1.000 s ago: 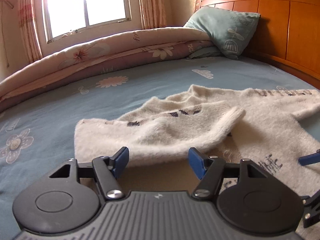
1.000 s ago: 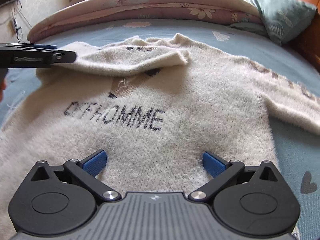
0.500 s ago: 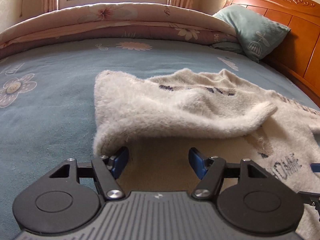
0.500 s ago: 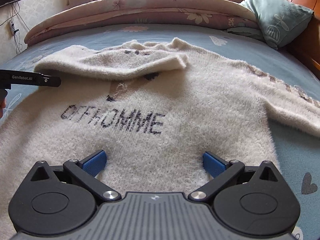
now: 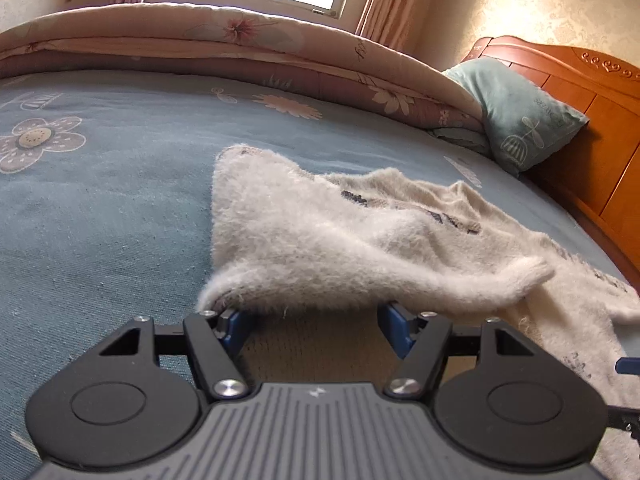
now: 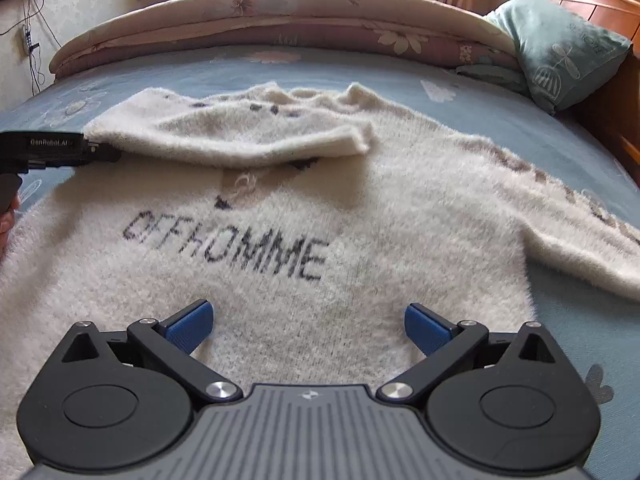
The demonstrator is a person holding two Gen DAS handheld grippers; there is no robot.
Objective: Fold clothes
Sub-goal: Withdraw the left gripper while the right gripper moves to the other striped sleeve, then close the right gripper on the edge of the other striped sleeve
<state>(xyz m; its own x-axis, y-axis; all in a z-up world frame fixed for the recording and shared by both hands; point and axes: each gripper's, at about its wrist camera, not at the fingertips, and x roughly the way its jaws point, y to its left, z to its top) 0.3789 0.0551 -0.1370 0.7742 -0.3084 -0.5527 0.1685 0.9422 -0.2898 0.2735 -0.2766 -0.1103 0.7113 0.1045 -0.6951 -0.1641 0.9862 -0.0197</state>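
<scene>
Currently, both grippers are held wide and empty: left gripper under the folded sleeve, right gripper over the sweater.

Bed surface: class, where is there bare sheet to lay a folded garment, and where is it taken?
Bare blue sheet lies between the sweater and the rolled quilt, and beside the folded-over sleeve. The pillow and outstretched sleeve crowd the headboard side.

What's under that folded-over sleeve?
The sleeve lies on the sweater, above the word OFFHOMME. A few dark marks peek out from under it; the rest there is covered.
</scene>
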